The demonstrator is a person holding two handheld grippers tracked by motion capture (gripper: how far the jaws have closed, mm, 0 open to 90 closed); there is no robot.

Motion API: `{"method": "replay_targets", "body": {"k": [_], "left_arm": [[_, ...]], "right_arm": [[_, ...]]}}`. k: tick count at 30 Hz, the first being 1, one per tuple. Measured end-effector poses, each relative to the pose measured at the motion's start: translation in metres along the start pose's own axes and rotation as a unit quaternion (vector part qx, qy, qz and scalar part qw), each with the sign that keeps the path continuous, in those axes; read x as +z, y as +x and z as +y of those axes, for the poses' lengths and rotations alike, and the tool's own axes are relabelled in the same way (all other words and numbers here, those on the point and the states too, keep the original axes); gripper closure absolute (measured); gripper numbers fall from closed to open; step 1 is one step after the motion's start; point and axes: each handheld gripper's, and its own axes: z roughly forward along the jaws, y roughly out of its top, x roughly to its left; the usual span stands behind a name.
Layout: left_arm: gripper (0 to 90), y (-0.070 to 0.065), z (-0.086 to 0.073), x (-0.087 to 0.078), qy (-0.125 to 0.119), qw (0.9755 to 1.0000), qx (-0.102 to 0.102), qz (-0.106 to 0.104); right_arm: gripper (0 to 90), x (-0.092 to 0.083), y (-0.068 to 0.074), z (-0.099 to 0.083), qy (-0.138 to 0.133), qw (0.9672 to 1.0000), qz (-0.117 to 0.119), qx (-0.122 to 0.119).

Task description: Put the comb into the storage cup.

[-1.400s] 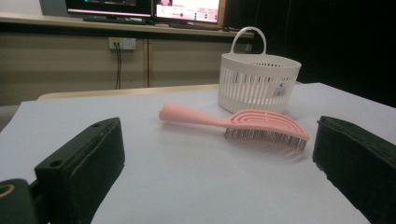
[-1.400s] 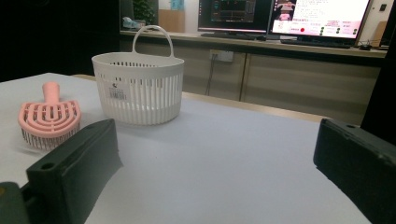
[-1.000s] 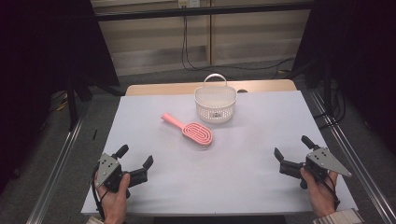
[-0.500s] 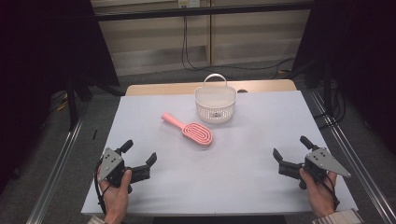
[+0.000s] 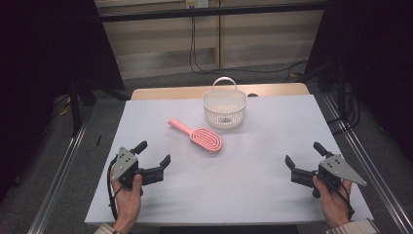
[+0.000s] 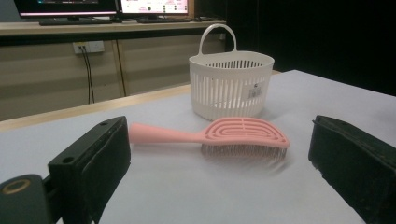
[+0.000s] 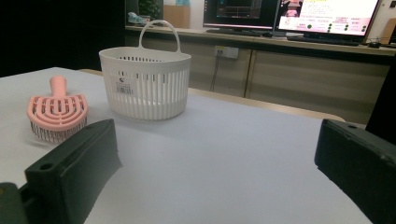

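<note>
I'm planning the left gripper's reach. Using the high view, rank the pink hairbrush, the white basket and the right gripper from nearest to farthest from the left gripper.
1. Pink hairbrush, just ahead of the left gripper, toward the table's middle.
2. White basket, beyond the brush, near the far edge.
3. Right gripper, across the table at the right.

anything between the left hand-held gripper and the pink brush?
Nothing: bare white table between left hand-held gripper and pink brush, per high and left gripper views.

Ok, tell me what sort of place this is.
Probably a lab or office workstation set up for recording: computer monitors on a long desk behind, a white-covered table ringed by dark curtains, and cables hanging down the wall.
</note>
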Motion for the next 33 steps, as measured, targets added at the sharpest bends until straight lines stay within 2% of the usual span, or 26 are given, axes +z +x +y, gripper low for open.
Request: {"method": "replay_targets", "body": {"k": [3, 4, 6, 9, 13, 16, 20, 26, 27, 28, 31, 33], "left_arm": [[5.4, 0.000, 0.003, 0.006, 0.002, 0.9998, -0.005, -0.020], [4.8, -0.002, 0.004, 0.007, -0.003, 0.9996, -0.016, -0.023], [4.5, -0.006, 0.007, 0.009, -0.002, 0.9997, 0.001, -0.025], [3.6, -0.009, 0.011, 0.012, -0.010, 0.9994, -0.001, -0.034], [1.8, -0.011, 0.015, 0.021, -0.025, 0.9989, 0.010, -0.040], [1.8, -0.013, 0.016, 0.027, -0.021, 0.9984, 0.015, -0.050], [2.1, -0.015, 0.017, 0.034, -0.024, 0.9984, 0.014, -0.049], [1.8, -0.015, 0.019, 0.043, -0.033, 0.9988, 0.018, -0.030], [1.6, -0.015, 0.020, 0.045, -0.032, 0.9986, 0.020, -0.037], [1.6, -0.016, 0.020, 0.047, -0.032, 0.9986, 0.014, -0.041], [1.7, -0.018, 0.023, 0.053, -0.036, 0.9981, 0.025, -0.044], [2.0, -0.019, 0.024, 0.055, -0.042, 0.9980, 0.020, -0.042]], "right_arm": [[0.0, 0.000, 0.000, 0.000, 0.000, 1.0000, 0.000, 0.001], [0.0, 0.000, 0.000, 0.000, 0.000, 1.0000, -0.001, 0.001], [0.0, 0.000, 0.000, 0.000, -0.001, 1.0000, 0.000, 0.001], [0.0, -0.001, -0.001, 0.001, -0.003, 1.0000, -0.003, 0.001], [0.0, -0.001, -0.001, 0.001, -0.003, 1.0000, -0.001, 0.003], [0.0, -0.001, -0.001, 0.001, -0.003, 1.0000, -0.001, 0.002], [0.0, -0.001, -0.001, 0.000, -0.002, 1.0000, 0.000, 0.003], [0.0, -0.002, -0.001, 0.001, -0.005, 1.0000, 0.002, 0.004], [0.0, -0.001, -0.001, 0.001, -0.005, 1.0000, 0.002, 0.004], [0.0, -0.002, -0.001, 0.001, -0.005, 1.0000, 0.002, 0.005], [0.0, -0.002, -0.001, 0.001, -0.003, 1.0000, 0.003, 0.004], [0.0, -0.002, -0.001, 0.001, -0.005, 1.0000, 0.003, 0.005]]}}
